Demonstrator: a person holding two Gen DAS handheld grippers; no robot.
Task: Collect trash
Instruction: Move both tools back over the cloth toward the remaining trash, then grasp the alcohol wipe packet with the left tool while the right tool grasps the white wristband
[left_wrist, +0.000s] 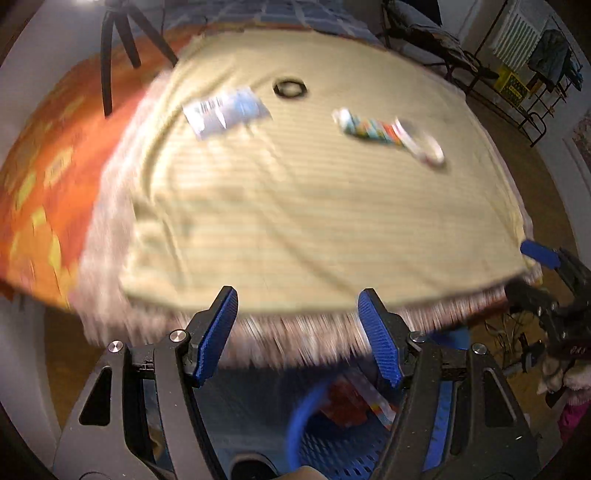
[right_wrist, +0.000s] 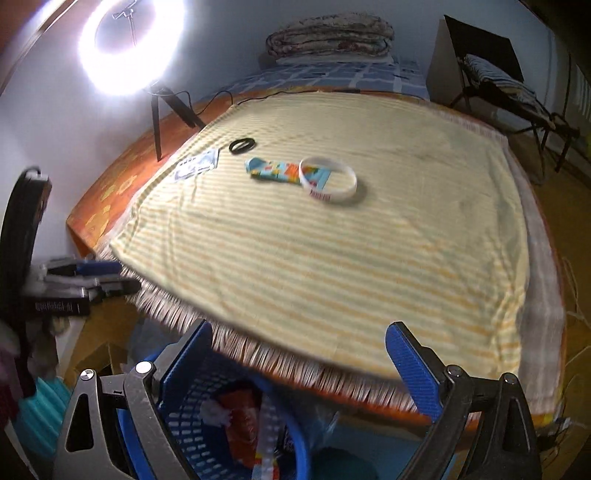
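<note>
Both claws stand with fingers spread wide and nothing between them: left gripper and right gripper hover just short of the fringed near edge of the pale yellow striped cloth covering the bed. Directly beneath both claws sits the blue perforated plastic basket, already holding an orange wrapper and a white striped scrap. Remaining trash lies well ahead of the claws, on the far half of the cloth: a flattened multicoloured tube-shaped wrapper, with a white rubber wristband resting over its right end; a blue-and-white flat sachet ahead and to the left; and a small black ring beyond it. Probable hazards: closing on the wrapper may also catch the overlapping wristband; thin, flat packets may slip from the pads or bring a fold of loose cloth with them; strong blur in the left view suggests quick motion, which could spoil aim.
</note>
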